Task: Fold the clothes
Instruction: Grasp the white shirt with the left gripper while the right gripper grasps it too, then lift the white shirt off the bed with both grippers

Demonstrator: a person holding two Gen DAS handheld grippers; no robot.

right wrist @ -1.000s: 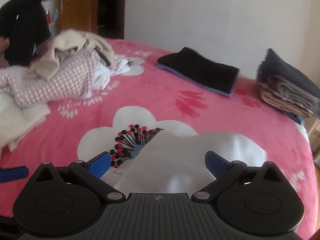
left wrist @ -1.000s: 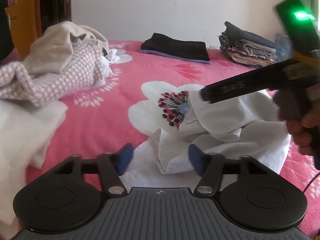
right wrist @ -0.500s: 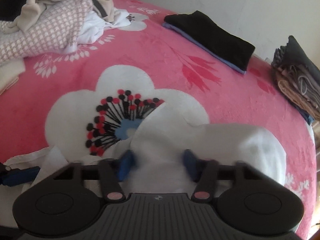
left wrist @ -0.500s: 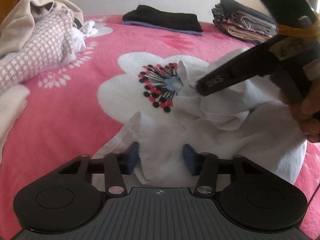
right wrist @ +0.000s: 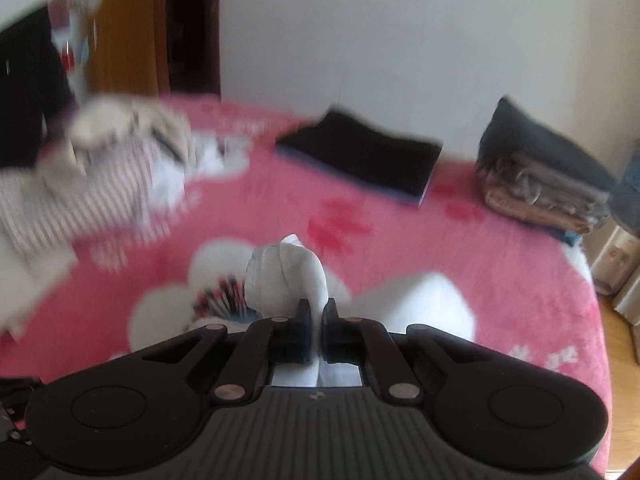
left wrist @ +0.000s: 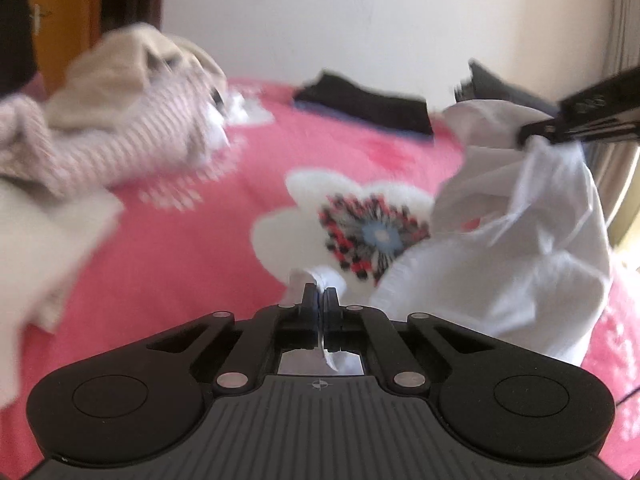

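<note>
Left gripper point(left wrist: 320, 294): jaws pressed together, white cloth point(left wrist: 520, 248) pinched between them.
Right gripper point(right wrist: 316, 308): jaws pressed together on the same cloth, held above the bed point(right wrist: 400, 248).

Pink floral bedspread point(right wrist: 500, 264) — orange door point(left wrist: 60, 12)

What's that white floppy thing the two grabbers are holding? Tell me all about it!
It is a white garment of thin, soft, crinkly cloth, bunched up rather than flat. The left gripper is shut on one edge and the right gripper is shut on another part, lifting it into a peak. The rest droops onto the pink flowered blanket.
</note>
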